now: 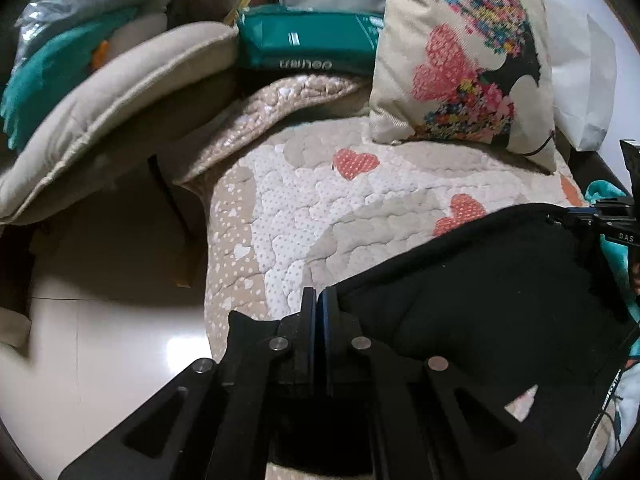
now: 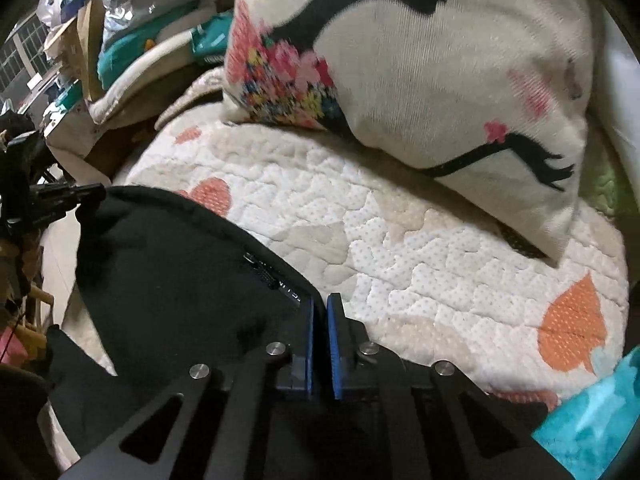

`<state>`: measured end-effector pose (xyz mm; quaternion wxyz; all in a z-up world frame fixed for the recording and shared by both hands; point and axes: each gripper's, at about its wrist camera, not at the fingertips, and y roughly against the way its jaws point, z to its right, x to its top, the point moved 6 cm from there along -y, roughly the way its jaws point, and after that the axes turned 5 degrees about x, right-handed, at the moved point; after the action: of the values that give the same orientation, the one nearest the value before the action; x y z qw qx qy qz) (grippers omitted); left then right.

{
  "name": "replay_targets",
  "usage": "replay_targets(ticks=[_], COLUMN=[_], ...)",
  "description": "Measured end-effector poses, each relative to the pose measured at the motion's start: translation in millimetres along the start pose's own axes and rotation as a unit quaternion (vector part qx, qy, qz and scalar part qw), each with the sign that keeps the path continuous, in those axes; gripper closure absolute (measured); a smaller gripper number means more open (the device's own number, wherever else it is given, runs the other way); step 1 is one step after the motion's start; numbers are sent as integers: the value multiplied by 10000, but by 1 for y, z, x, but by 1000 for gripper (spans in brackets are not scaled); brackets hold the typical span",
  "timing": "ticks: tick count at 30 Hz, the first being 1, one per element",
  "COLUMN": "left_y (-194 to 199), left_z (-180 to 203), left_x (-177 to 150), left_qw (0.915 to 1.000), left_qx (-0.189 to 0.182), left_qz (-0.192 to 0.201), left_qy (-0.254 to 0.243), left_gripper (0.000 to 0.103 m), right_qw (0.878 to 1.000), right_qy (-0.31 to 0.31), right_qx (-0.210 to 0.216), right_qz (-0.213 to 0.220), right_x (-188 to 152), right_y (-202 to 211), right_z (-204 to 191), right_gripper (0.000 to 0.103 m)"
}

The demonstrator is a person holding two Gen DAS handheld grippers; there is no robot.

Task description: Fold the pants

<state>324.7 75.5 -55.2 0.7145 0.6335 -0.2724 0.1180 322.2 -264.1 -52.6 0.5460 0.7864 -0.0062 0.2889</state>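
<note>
Black pants (image 1: 480,292) hang stretched between my two grippers above a quilted sofa cover (image 1: 304,200). My left gripper (image 1: 319,300) is shut on the pants' left corner. My right gripper (image 2: 320,306) is shut on the right corner, next to a zipper (image 2: 264,272). In the left wrist view the right gripper (image 1: 592,216) shows at the right, on the far corner. In the right wrist view the left gripper (image 2: 86,194) shows at the left, on the other corner. The pants (image 2: 172,280) sag between them, with a taut top edge.
A floral cushion (image 1: 464,64) leans at the back of the sofa and fills the top of the right wrist view (image 2: 420,72). A teal package (image 1: 308,40) and a beige cushion (image 1: 112,104) lie at the left. Pale floor (image 1: 100,340) is at the lower left. A turquoise cloth (image 2: 596,412) lies at the right.
</note>
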Motion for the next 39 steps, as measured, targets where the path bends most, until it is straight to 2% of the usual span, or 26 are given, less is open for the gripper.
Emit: replay_targets(ticks=[3, 9, 15, 20, 25, 31, 35, 39], left_y=[22, 78, 138, 177, 187, 163, 153, 151], left_z=[3, 11, 22, 36, 52, 65, 69, 60], left_x=[-5, -30, -78, -133, -186, -242, -264, -279], left_qw=[9999, 9992, 9984, 9973, 9977, 9972, 9969, 9935], left_qx=[7, -46, -43, -177, -156, -27, 177, 559], left_qz=[115, 369, 522, 519, 317, -211, -542, -812], left_qy=[-14, 108, 217, 495, 573, 723, 547, 564], left_gripper=[100, 100, 101, 101, 101, 101, 101, 101], right_qw=[10000, 9997, 9992, 9986, 9977, 9937, 9897, 9855], right_qy=[28, 226, 391, 523, 575, 579, 660, 726], right_qx=[-7, -106, -116, -79, -88, -208, -278, -383], right_qz=[93, 85, 50, -67, -343, -940, -1239, -1487], right_x=[-3, -34, -90, -146, -198, -250, -268, -280], right_y=[18, 54, 91, 114, 115, 96, 83, 75], right_z=[-9, -42, -80, -111, -127, -133, -135, -134], right_gripper=[96, 96, 96, 96, 97, 97, 96, 88])
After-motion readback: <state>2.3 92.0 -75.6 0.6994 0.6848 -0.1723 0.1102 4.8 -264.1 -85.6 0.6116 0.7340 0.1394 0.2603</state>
